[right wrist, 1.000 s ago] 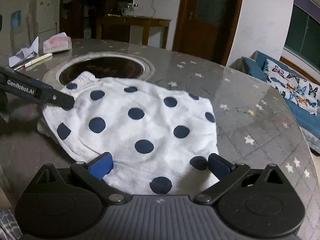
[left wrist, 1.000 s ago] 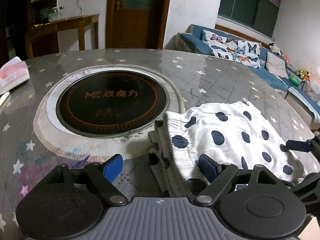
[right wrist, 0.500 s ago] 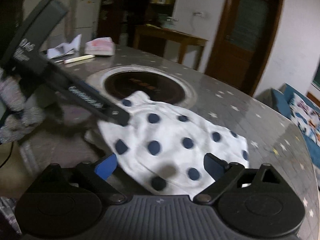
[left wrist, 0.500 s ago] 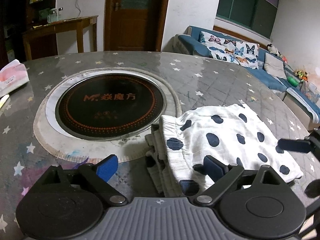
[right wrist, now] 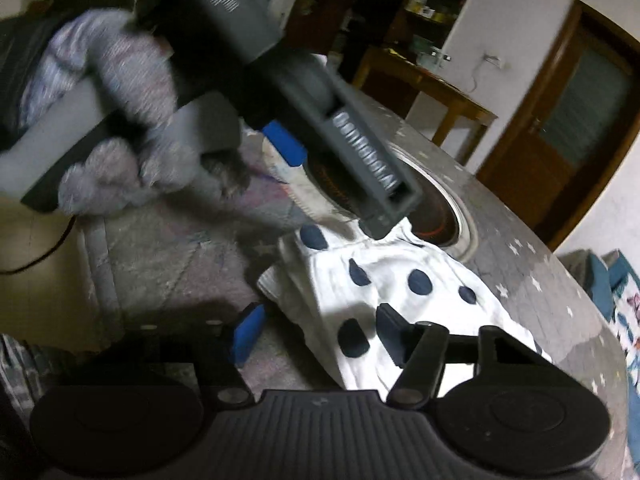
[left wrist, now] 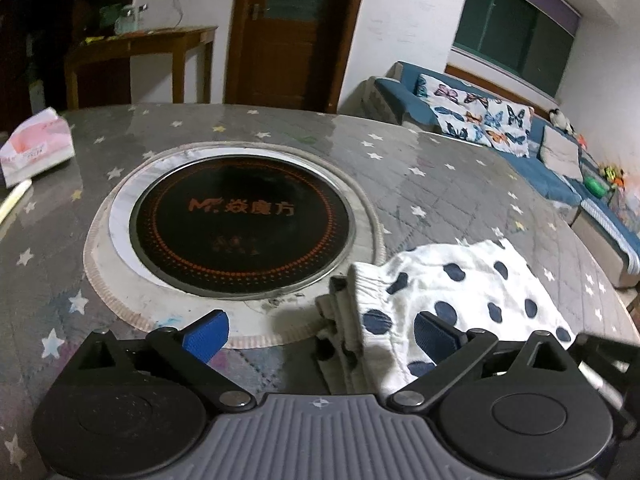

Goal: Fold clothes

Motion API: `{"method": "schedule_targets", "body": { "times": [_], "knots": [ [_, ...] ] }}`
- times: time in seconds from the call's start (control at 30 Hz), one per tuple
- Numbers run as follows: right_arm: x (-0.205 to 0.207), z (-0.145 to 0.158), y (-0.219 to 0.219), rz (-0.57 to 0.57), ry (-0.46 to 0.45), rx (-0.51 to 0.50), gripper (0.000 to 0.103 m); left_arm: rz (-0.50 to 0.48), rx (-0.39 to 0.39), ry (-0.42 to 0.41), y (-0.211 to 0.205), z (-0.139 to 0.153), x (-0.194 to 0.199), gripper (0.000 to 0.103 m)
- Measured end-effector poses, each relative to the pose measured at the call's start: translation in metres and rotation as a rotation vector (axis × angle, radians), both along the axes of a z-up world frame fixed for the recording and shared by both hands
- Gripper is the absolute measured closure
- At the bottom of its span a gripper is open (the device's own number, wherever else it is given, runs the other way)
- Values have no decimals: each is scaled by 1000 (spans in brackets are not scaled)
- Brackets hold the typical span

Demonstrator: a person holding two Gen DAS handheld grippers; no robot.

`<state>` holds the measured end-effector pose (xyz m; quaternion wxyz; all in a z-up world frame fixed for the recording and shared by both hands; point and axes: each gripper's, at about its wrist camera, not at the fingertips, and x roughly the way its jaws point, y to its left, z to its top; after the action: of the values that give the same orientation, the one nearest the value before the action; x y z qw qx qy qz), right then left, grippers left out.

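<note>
Beside the round cooktop (left wrist: pixel 244 224) on the star-print counter (left wrist: pixel 440 168), the polka-dot garment (left wrist: pixel 460 292) lies folded in layers, its stacked waistband edge toward the cooktop and its long axis running away from it. Left gripper (left wrist: pixel 320 332) hangs with fingers spread and empty, the waistband edge between them. Right gripper (right wrist: pixel 320 332) is likewise released, fingers straddling the near cloth edge. Judged from both views, the left gripper is nearer the waistband stack.
</note>
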<state>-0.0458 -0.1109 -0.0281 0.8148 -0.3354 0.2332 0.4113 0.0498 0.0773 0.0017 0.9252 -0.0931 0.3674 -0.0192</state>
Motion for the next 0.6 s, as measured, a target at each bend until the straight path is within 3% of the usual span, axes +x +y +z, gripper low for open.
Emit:
{"method": "schedule_targets", "body": {
  "times": [0.37,0.6],
  "knots": [
    [-5,-14,22,62,-104,-103,56,32,-141,58,15,-7,4,3],
    [-3,-7,16,55,-59,-24,76,77,-303,96,29,-11,6,2]
  ]
}}
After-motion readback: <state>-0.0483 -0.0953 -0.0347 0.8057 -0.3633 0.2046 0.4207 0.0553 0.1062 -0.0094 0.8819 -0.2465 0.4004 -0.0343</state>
